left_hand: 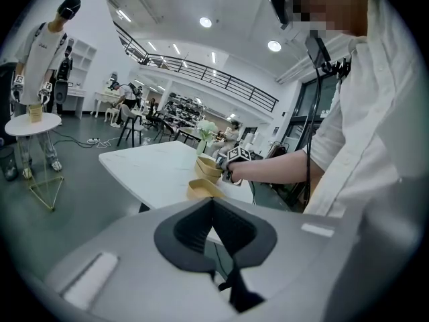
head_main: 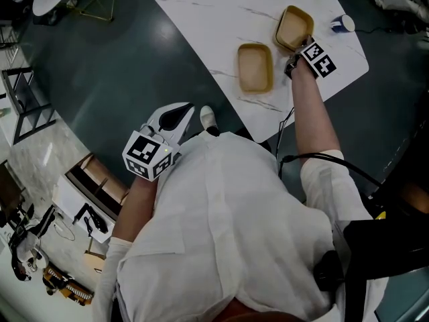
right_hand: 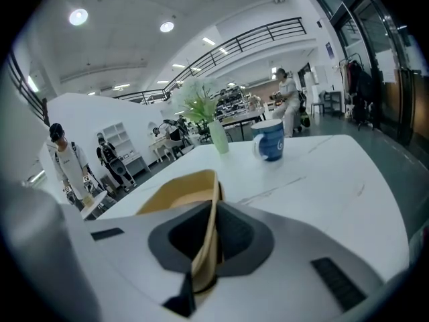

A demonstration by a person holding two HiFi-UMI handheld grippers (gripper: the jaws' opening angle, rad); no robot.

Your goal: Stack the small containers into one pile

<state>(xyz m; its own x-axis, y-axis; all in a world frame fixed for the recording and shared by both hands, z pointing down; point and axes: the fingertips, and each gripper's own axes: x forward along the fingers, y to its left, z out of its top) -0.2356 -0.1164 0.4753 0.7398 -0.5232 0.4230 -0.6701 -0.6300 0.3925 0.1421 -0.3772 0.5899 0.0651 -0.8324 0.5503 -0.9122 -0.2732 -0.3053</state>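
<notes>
The right gripper [head_main: 299,51] reaches over the white marble tabletop [head_main: 201,12], its fingers pinching one wall of a tan container [head_main: 295,25]. In the right gripper view that thin wall stands on edge between the two dark pads [right_hand: 234,237], and the rest of the container [right_hand: 177,193] opens out to the left of them. The held container sits tilted near the tabletop's far right edge; whether its low side touches the surface cannot be told. The second tan container [head_main: 255,68] lies flat and open side up just beside it, closer to the tabletop's near edge, and the two are slightly apart. A blue mug [head_main: 343,23] stands at the right edge beyond the held container, and a pale green vase [right_hand: 218,137] with a leafy sprig stands near the far corner. The left gripper [head_main: 175,117] is held off the tabletop, close to the person's white shirt [head_main: 228,227]; in its own view its fingers are pressed together with nothing between them, and both containers show past them.
</notes>
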